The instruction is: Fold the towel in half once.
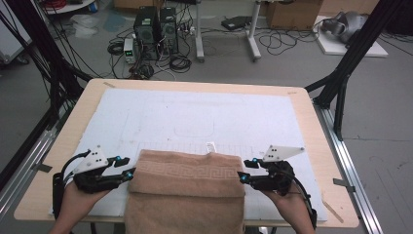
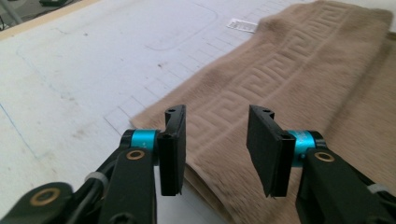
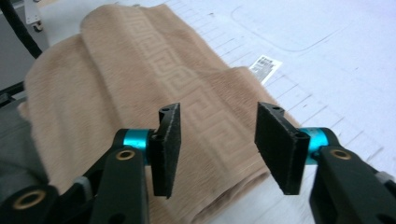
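A tan towel [image 1: 187, 187] with a Greek-key border lies folded at the near middle of the table, its lower part hanging over the front edge. My left gripper [image 1: 127, 166] is at the towel's left edge, open. In the left gripper view the jaws [image 2: 217, 149] stand apart over the towel's [image 2: 289, 70] folded corner without pressing it. My right gripper [image 1: 243, 170] is at the towel's right edge, open. In the right gripper view its jaws [image 3: 218, 149] stand apart just above the towel [image 3: 116, 84]. A white label [image 1: 210, 145] sticks out at the towel's far edge.
A white mat [image 1: 195, 112] with faint drawn outlines covers the wooden table [image 1: 311, 126]. Black frame legs [image 1: 348, 63] stand at the right and left sides. Computer towers [image 1: 156, 31] and cables sit on the floor beyond the table.
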A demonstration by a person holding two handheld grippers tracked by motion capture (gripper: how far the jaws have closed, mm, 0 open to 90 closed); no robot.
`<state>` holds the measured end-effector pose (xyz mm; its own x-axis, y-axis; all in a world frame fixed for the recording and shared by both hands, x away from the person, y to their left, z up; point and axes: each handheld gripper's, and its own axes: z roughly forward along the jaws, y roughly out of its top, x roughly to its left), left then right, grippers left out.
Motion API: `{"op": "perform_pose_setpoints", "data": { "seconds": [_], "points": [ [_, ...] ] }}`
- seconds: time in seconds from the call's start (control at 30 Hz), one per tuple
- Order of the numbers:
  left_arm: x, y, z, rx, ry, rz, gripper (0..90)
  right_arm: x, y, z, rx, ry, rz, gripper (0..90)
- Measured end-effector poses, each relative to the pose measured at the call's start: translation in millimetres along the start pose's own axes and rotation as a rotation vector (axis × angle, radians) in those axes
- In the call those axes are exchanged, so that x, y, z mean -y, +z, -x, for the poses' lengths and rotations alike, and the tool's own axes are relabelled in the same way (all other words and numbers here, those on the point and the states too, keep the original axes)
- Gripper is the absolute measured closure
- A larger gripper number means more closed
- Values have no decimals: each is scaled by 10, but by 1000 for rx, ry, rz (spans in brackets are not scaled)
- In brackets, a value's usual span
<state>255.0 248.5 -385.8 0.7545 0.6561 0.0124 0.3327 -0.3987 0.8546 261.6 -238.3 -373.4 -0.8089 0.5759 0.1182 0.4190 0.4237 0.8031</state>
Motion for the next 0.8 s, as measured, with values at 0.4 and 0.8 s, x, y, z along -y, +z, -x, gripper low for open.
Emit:
{"op": "perform_pose_setpoints", "data": {
  "seconds": [0.4, 0.8],
  "points": [
    [35, 501, -263, 10, -55, -132, 473, 85, 523, 330, 25, 65, -59, 432],
    [122, 740, -418, 39, -112, -235, 501, 210, 792, 427, 16, 95, -138, 510]
  ]
}}
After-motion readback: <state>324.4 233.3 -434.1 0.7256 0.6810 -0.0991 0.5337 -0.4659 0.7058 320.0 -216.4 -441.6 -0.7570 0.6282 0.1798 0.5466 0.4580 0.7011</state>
